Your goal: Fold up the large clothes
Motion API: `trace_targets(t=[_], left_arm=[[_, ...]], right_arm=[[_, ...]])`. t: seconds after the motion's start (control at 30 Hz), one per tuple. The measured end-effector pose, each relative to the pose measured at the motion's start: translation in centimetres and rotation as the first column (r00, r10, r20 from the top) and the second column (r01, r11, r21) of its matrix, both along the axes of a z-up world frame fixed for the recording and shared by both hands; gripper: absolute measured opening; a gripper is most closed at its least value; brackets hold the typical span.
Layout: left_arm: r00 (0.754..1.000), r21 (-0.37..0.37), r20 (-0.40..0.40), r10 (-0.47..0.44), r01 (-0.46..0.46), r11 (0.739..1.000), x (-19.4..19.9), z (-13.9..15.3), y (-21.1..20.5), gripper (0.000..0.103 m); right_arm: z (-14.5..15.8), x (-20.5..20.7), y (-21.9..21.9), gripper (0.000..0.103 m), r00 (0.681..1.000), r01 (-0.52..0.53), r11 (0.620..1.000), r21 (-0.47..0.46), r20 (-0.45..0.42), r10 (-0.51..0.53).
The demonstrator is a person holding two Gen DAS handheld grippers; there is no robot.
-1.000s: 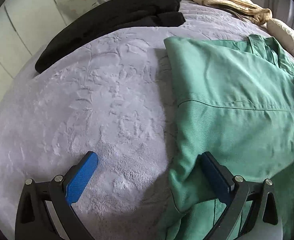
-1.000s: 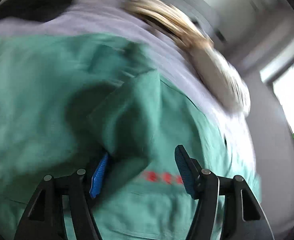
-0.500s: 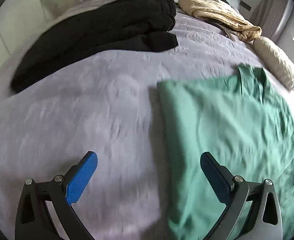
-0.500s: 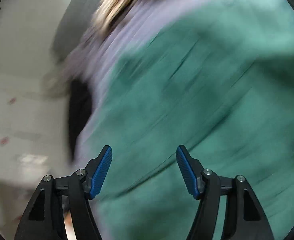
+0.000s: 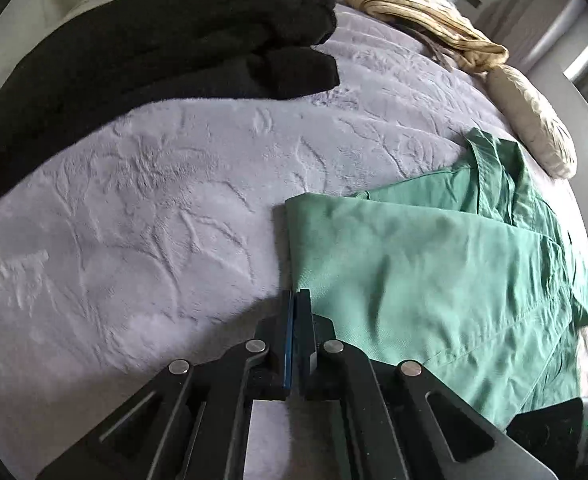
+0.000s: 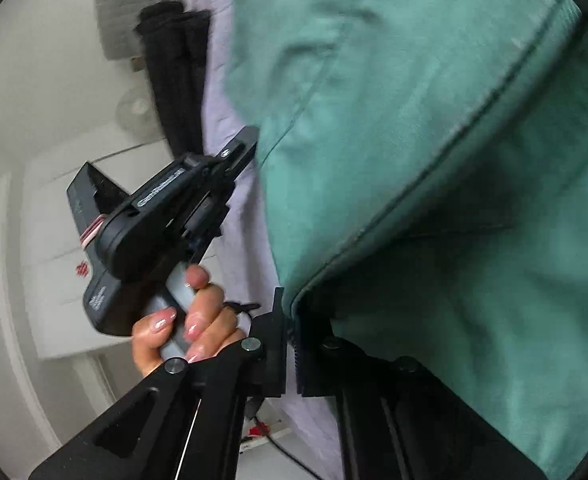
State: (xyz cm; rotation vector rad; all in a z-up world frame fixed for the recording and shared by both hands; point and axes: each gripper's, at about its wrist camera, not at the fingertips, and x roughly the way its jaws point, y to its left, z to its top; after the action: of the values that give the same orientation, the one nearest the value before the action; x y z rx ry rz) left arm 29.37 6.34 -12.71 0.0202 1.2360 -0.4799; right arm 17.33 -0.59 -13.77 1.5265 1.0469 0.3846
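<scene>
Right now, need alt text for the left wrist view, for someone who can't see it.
The left gripper, jaws closed, pinches the near edge of a green garment lying folded on a lavender embossed bedspread. Behind lie a folded black garment, a crumpled tan cloth and a cream pillow.

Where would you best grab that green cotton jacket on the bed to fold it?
I'd pinch the green cotton jacket by its folded edge, coming from the lilac bedspread side: that edge lies straight and exposed, right where the left tool sits shut.

Green garment (image 5: pixel 433 276): folded w/ collar at 1 o'clock, flat on bed; near hem lifted.
</scene>
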Motion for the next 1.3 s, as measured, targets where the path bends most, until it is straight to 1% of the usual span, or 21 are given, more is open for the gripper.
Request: trace_targets(t=[0.07,0.13,0.23,0.33,0.4,0.47,0.53,0.6,0.67,0.73,0.8,0.83,0.87,0.9,0.93,1.0,1.1,1.2,1.23,1.27,1.3], left_arm=[[1.0,0.04,0.009,0.004,-0.004,0.999,0.1,-0.8,0.3,0.002],[1.0,0.033,-0.002,0.021,-0.021,0.999,0.2,-1.5,1.0,0.002],[0.999,0.041,0.021,0.045,-0.046,0.998,-0.2,-1.1,1.4,0.002],[0.996,0.067,0.062,0.065,-0.07,0.995,-0.9,0.3,1.6,0.002],[0.992,0.059,0.095,0.082,-0.088,0.994,-1.7,1.9,2.1,0.002],[0.989,0.05,0.121,0.086,-0.093,0.994,-3.1,3.6,2.3,0.002],[0.988,0.052,0.143,0.062,-0.07,0.996,-5.0,4.7,2.3,0.002],[0.988,0.061,0.15,0.031,-0.04,0.997,-6.9,4.9,1.1,0.002],[0.991,0.081,0.136,0.014,-0.025,0.996,-8.3,3.9,0.0,0.002],[0.994,0.119,0.108,0.021,-0.034,0.992,-9.4,2.1,-0.8,0.002],[0.996,0.145,0.079,0.042,-0.053,0.988,-10.1,0.4,-0.9,0.002],[0.995,0.149,0.081,0.054,-0.065,0.987,-10.5,-0.2,-0.7,0.002],[0.994,0.148,0.09,0.057,-0.07,0.987,-10.6,-0.3,-0.5,0.002],[0.994,0.15,0.096,0.06,-0.074,0.986,-10.7,-0.2,-0.4,0.002],[0.994,0.156,0.096,0.06,-0.075,0.985,-10.8,-0.1,-0.3,0.002],[0.994,0.188,0.093,0.064,-0.081,0.979,-10.8,0.3,-0.3,0.002],[0.993,0.211,0.094,0.076,-0.094,0.973,-11.8,1.5,0.3,0.002],[0.992,0.204,0.09,0.086,-0.103,0.974,-13.1,2.6,-0.4,0.002],[0.992,0.204,0.089,0.09,-0.106,0.973,-13.9,3.0,-0.9,0.002],[0.992,0.208,0.085,0.092,-0.108,0.972,-14.4,3.2,-1.3,0.002],[0.993,0.211,0.078,0.093,-0.107,0.972,-14.9,3.3,-1.6,0.002]], right_arm=[[-0.7,0.4,-0.3,0.002,1.0,-0.012,1.0,0.011,-0.019,0.012],[-2.5,0.8,0.4,0.002,0.998,-0.041,0.999,-0.018,-0.056,0.04],[-2.9,0.0,0.0,0.003,0.996,-0.053,0.998,-0.019,-0.074,0.051],[-1.3,0.9,0.2,0.014,0.982,-0.176,0.981,-0.077,-0.081,0.17],[0.6,-0.4,-0.8,0.014,0.971,-0.238,0.961,-0.139,-0.053,0.233],[2.9,-1.8,-3.1,0.014,0.972,-0.233,0.944,-0.233,-0.026,0.233],[5.1,-3.3,-7.2,0.014,0.984,-0.169,0.899,-0.404,-0.019,0.177],[6.6,-4.4,-12.3,0.014,0.998,-0.069,0.825,-0.56,-0.03,0.062],[7.3,-5.1,-16.4,0.014,0.999,-0.004,0.758,-0.652,-0.036,-0.025],[7.8,-4.1,-19.8,0.014,0.995,0.038,0.68,-0.732,-0.038,-0.097],[6.8,-4.2,-22.0,0.014,0.989,0.022,0.643,-0.765,-0.076,-0.124],[6.0,-4.2,-22.9,0.013,0.984,0.005,0.644,-0.765,-0.112,-0.142],[5.2,-4.6,-23.9,0.005,0.98,0.014,0.676,-0.737,-0.124,-0.157],[4.6,-5.4,-24.6,0.005,0.977,0.042,0.725,-0.688,-0.122,-0.173],[4.3,-6.0,-24.8,0.005,0.976,0.052,0.74,-0.671,-0.122,-0.18],[4.4,-6.9,-24.6,0.009,0.971,0.031,0.73,-0.682,-0.152,-0.183],[5.0,-9.1,-24.8,0.01,0.975,0.05,0.784,-0.619,-0.142,-0.174],[5.6,-11.3,-24.7,0.011,0.975,0.057,0.818,-0.573,-0.144,-0.169],[5.9,-14.0,-25.0,0.017,0.975,0.057,0.823,-0.566,-0.145,-0.167],[6.0,-14.8,-25.1,0.032,0.975,0.058,0.826,-0.561,-0.148,-0.168],[6.1,-15.3,-25.3,0.042,0.974,0.06,0.827,-0.559,-0.15,-0.172]])
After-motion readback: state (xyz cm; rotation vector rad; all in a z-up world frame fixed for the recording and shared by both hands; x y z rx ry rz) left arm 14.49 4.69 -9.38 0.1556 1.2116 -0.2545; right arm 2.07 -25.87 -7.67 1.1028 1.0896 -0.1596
